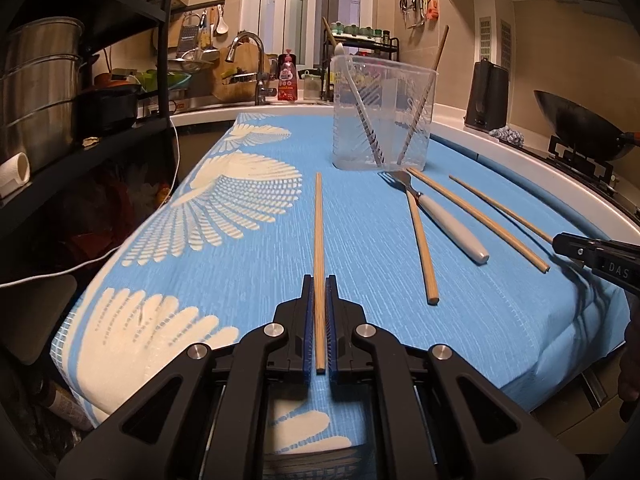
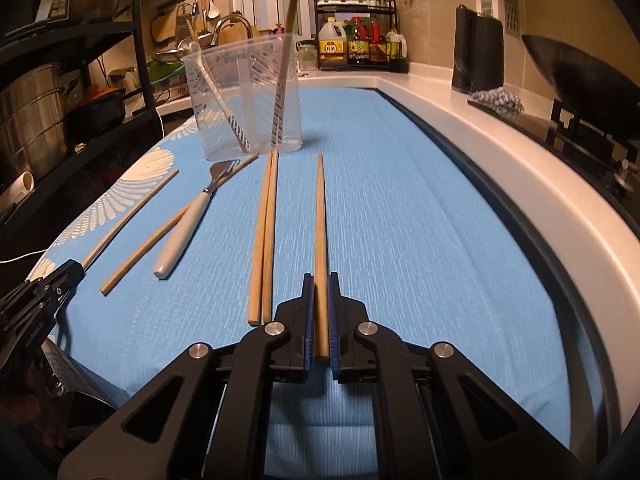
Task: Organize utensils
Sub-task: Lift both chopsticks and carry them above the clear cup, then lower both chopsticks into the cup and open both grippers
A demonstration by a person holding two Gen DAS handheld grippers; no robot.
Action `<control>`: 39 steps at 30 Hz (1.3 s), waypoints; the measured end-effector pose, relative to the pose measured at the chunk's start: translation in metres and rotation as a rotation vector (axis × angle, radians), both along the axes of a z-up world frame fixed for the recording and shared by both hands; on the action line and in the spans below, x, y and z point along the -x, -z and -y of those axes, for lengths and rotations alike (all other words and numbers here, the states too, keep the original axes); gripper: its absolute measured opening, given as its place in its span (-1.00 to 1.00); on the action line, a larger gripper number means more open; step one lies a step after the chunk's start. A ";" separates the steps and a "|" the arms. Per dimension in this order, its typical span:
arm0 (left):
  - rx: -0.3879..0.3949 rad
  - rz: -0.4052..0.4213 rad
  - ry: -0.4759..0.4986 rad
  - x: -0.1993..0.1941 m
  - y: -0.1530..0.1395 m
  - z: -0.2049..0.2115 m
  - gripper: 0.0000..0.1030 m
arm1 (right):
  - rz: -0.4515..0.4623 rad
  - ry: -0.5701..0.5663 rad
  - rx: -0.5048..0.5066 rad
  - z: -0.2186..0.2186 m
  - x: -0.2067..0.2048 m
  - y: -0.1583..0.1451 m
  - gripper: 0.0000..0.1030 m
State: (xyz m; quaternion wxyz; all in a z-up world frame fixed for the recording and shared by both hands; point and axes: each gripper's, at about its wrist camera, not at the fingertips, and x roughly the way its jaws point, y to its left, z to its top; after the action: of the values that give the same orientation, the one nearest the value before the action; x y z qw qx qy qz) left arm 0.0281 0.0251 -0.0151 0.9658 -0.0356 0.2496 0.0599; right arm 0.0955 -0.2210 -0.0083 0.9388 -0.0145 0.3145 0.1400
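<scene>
My left gripper point(image 1: 319, 280) is shut on a wooden chopstick point(image 1: 318, 232) that points forward over the blue cloth point(image 1: 248, 264). My right gripper point(image 2: 319, 278) is shut on another chopstick point(image 2: 320, 216), also pointing forward. A clear plastic cup point(image 1: 382, 112) stands ahead and holds a white-handled utensil and a chopstick; it also shows in the right wrist view point(image 2: 248, 100). A white-handled fork point(image 1: 444, 216) and loose chopsticks point(image 1: 422, 248) lie on the cloth. In the right wrist view, a pair of chopsticks point(image 2: 264, 236) lies just left of my gripper, with the fork point(image 2: 188, 224) further left.
A black shelf rack with steel pots point(image 1: 36, 88) stands at the left. The sink and tap point(image 1: 250, 64) are behind the cup. A white counter edge point(image 2: 500, 152) runs along the right, with a wok point(image 2: 580, 76), a black appliance point(image 2: 476, 56) and a bottle rack point(image 2: 360, 40).
</scene>
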 end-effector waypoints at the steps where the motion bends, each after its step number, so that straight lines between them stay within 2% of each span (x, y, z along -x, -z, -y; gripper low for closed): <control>1: -0.001 0.009 -0.001 0.001 -0.003 -0.001 -0.89 | 0.012 -0.001 -0.001 0.001 0.003 -0.005 -0.87; 11: 0.004 0.117 0.014 0.008 -0.056 -0.011 -0.89 | 0.132 -0.022 -0.032 0.006 0.024 -0.070 -0.87; 22: -0.010 0.200 0.041 -0.020 -0.136 -0.029 -0.89 | 0.198 -0.062 -0.048 -0.006 0.004 -0.146 -0.87; 26: 0.037 0.184 0.075 -0.039 -0.163 -0.039 -0.89 | 0.191 -0.081 -0.048 -0.012 -0.012 -0.172 -0.87; 30: 0.074 0.132 0.075 -0.055 -0.176 -0.045 -0.89 | 0.160 -0.107 -0.055 -0.021 -0.023 -0.188 -0.87; 39: 0.050 0.072 0.093 -0.077 -0.192 -0.037 -0.89 | 0.161 -0.139 -0.050 -0.036 -0.042 -0.224 -0.87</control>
State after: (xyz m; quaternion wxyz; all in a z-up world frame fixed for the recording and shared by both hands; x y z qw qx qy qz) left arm 0.1051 0.0619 0.1770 0.9748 -0.0504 0.2174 0.0073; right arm 0.1375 -0.1853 0.2159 0.9490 -0.0241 0.2329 0.2110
